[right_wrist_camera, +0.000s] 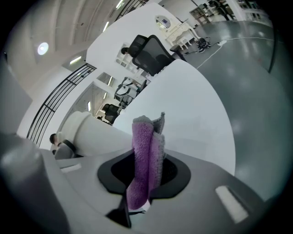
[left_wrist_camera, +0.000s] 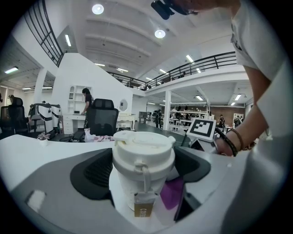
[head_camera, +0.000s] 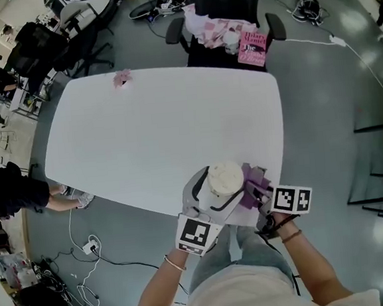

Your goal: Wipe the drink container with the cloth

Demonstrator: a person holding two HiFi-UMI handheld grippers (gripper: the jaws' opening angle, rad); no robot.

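At table (head_camera: 143, 133) edge, left gripper (head_camera: 207, 197) clamps half-hidden cup (left_wrist_camera: 143, 155); right gripper (head_camera: 262, 196) clamps cloth (right_wrist_camera: 144, 155), perhaps touching it.

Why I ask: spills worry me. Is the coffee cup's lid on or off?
On: the white lid caps the coffee cup standing upright between the left gripper's jaws.

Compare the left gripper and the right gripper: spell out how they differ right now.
Load: the left gripper holds the white lidded drink container; the right gripper holds a folded purple cloth.
Jaws: the left gripper's stand wide around the container's body; the right gripper's are pinched close on the thin cloth.
Shared: both are shut on something, side by side at the white table's near edge.
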